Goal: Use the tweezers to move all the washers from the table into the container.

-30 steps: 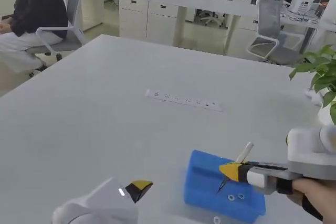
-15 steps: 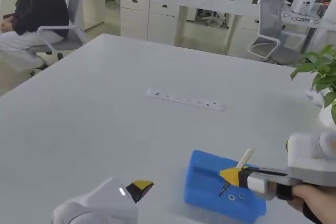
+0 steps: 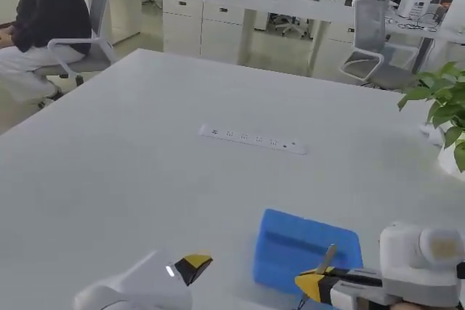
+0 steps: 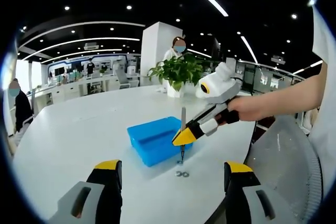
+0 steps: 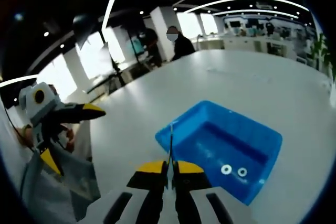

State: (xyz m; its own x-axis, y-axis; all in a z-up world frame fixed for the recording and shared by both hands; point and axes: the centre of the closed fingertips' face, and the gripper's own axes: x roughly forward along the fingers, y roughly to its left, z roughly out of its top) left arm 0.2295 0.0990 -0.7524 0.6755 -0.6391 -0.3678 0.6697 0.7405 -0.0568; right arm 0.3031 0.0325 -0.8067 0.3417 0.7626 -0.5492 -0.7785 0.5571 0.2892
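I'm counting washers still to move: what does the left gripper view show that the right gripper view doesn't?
Left gripper view: what look like two small silver washers on the white table beside the blue plastic container, below the thin metal tweezers. Right gripper view: two more washers inside that container. Both: container and tweezers, clamped in the right claw.

Left gripper (image 4: pixel 173 167), at 6 o'clock of its own view: grey bodies, black jaws capped yellow. Right gripper (image 4: pixel 181 138), toward 3 o'clock: white housing, black neck, yellow tip; white clothing (image 4: pixel 321 140) behind.
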